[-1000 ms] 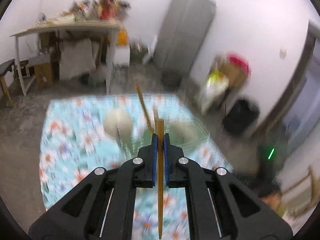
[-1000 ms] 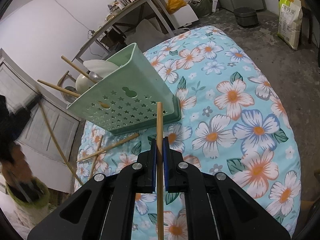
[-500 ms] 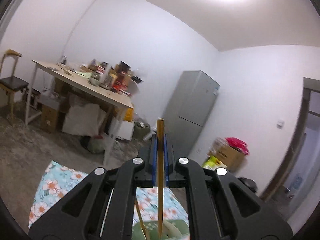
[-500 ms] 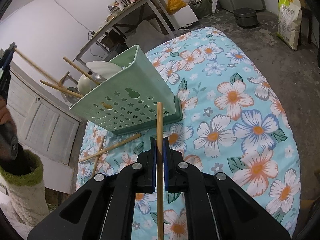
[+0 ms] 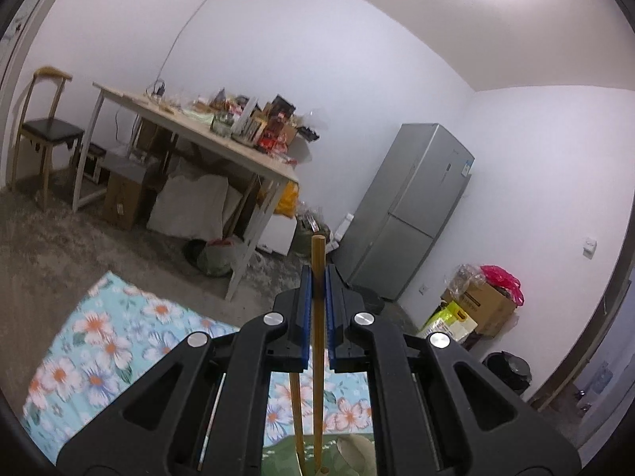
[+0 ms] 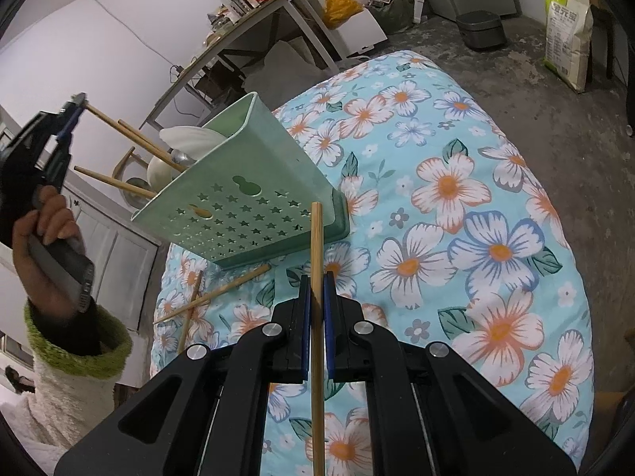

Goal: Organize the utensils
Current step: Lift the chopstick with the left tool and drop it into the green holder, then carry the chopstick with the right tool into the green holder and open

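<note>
My left gripper (image 5: 317, 273) is shut on a wooden chopstick (image 5: 317, 341) whose lower end reaches down into the green utensil holder (image 5: 285, 456). In the right wrist view the left gripper (image 6: 73, 113) is at upper left, holding that chopstick (image 6: 131, 137) slanted into the green star-holed holder (image 6: 246, 194). The holder has white spoons (image 6: 186, 139) and other chopsticks in it. My right gripper (image 6: 315, 289) is shut on another chopstick (image 6: 316, 317), held near the holder's base. Two loose chopsticks (image 6: 210, 293) lie on the floral cloth left of it.
The table has a blue floral cloth (image 6: 476, 198). A cluttered trestle table (image 5: 198, 131), a chair (image 5: 43, 131) and a grey fridge (image 5: 412, 210) stand behind. A rice sack (image 6: 565, 27) and a dark pot (image 6: 480, 29) are on the floor.
My left gripper tilted up from looking at the table and carried its chopstick over the holder, its lower end now inside. The right gripper stayed almost still with its chopstick.
</note>
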The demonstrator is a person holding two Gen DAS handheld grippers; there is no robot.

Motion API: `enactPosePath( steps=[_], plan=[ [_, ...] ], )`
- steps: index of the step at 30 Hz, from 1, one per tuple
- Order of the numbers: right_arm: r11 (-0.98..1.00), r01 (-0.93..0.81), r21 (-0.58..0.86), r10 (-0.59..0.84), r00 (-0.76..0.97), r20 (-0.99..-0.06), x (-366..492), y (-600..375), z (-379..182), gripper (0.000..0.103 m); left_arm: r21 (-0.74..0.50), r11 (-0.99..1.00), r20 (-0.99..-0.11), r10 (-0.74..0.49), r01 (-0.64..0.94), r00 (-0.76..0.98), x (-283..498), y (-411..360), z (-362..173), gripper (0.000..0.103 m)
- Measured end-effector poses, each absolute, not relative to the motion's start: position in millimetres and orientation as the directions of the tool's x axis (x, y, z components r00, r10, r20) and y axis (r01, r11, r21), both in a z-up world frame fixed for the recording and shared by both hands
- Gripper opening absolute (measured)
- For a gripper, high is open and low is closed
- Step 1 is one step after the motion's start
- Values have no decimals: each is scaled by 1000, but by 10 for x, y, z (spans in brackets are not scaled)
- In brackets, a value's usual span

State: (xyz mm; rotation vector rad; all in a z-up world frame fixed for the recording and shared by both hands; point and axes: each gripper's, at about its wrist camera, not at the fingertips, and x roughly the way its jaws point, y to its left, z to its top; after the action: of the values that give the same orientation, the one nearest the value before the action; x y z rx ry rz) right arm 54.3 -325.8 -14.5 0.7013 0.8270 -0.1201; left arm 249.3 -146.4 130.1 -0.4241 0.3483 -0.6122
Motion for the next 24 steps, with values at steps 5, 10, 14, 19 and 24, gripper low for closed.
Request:
enactPosePath(
  steps=[5, 10, 14, 19, 24],
  plan=[
    [769, 365, 525, 161, 684, -711, 517, -3279, -155, 6, -489, 724, -221, -642, 486, 734, 2479, -1472, 1158, 8],
    [773, 361, 522, 155, 690, -707, 499, -3278, -122, 6, -489, 713, -218, -658, 503, 721, 2445, -1376, 1170, 42],
    [793, 334, 510, 148, 705, -693, 526, -3232, 13, 6, -474, 722, -217, -650, 504, 728, 2357, -1291, 1244, 54],
    [842, 261, 472, 129, 752, -646, 633, -3154, 393, 6, -434, 738, -237, -646, 516, 725, 2196, -1074, 1329, 68],
    [890, 152, 430, 136, 812, -568, 868, -3017, 868, 6, -363, 767, -292, -633, 529, 717, 1973, -773, 1279, 77]
  ],
)
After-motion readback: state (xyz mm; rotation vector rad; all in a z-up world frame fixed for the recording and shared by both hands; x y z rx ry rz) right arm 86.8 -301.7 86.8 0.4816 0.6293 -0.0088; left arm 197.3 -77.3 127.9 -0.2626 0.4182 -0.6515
